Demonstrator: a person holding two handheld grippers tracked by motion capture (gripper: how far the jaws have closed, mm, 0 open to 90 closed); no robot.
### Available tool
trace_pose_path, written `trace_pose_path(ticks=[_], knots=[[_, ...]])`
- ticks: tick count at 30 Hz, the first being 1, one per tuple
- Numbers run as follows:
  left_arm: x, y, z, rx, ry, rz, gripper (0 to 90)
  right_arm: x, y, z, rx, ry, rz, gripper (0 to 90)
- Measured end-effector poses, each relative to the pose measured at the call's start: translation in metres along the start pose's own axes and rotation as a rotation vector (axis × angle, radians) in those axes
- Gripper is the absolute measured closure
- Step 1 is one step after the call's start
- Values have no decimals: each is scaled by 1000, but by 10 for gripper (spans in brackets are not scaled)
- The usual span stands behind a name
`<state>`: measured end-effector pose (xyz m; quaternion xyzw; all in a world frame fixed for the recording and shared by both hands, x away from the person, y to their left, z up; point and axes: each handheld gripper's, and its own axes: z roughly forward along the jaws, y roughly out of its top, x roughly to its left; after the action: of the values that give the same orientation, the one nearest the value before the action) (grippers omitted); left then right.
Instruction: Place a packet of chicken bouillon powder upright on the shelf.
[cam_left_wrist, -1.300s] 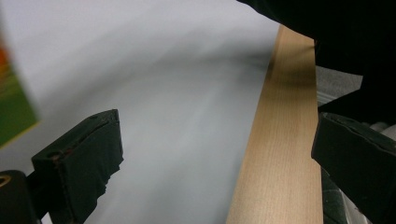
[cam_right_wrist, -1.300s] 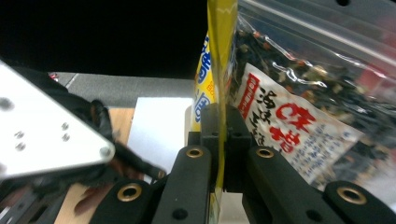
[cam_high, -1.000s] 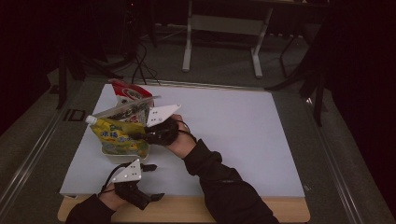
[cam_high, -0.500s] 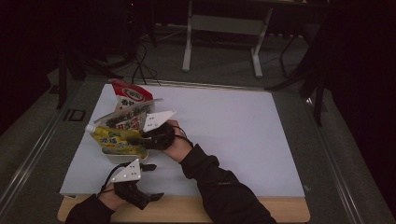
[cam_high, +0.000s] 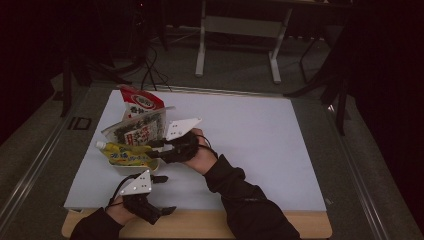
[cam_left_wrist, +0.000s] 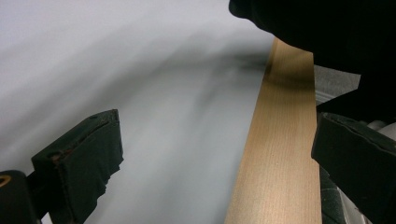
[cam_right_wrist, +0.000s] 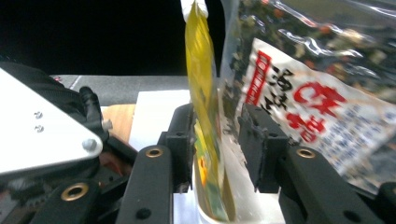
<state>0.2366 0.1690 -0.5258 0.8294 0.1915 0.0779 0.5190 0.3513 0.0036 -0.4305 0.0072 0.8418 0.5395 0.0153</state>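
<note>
A yellow spouted pouch (cam_high: 127, 155) lies on the white mat (cam_high: 250, 140) at the left. My right gripper (cam_high: 155, 149) points left at the pouch's near end. In the right gripper view the pouch (cam_right_wrist: 203, 93) stands edge-on between the jaws; one pad (cam_right_wrist: 180, 140) is against it and the other stands clear. These jaws have just been opening, and my right gripper (cam_right_wrist: 217, 135) is open. A clear seaweed bag (cam_high: 137, 129) with red lettering leans just behind the pouch, and that bag (cam_right_wrist: 308, 93) also shows beside the jaws. My left gripper (cam_high: 167, 195) rests open and empty near the front edge.
A red and white bag (cam_high: 142, 102) stands at the mat's far left corner. The table's wooden front edge (cam_high: 200, 225) runs below the mat and crosses between the left gripper's (cam_left_wrist: 215, 163) jaws as a pale strip (cam_left_wrist: 280, 140). A table frame (cam_high: 240, 30) stands beyond.
The yellow pouch has sunk from a raised tilt to lie on the mat. My right gripper's jaws have parted from it. The left hand has stayed put.
</note>
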Motion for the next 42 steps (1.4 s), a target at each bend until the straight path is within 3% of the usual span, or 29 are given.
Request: trace_pose_path(ticks=[10, 14, 15, 18, 22, 23, 29, 42], knots=[[0, 1, 1, 0, -2, 0, 27, 1, -16, -27, -2, -39, 24, 571], [0, 1, 1, -2, 1, -2, 27, -3, -29, -44, -17, -92, 61, 433], [0, 1, 1, -2, 1, -2, 27, -3, -29, -44, -17, -92, 61, 433], [0, 1, 1, 1, 0, -3, 27, -4, -39, -54, 4, -155, 76, 398], [0, 1, 1, 3, 0, -3, 27, -7, -48, -59, 9, -168, 102, 378], [0, 1, 1, 1, 0, -4, 27, -7, -55, -62, 26, -172, 106, 271], [0, 1, 2, 2, 0, -3, 27, -8, -71, -68, 68, -185, 149, 255], [0, 1, 2, 4, 0, -5, 27, -7, -110, -87, 68, -234, 246, 165]])
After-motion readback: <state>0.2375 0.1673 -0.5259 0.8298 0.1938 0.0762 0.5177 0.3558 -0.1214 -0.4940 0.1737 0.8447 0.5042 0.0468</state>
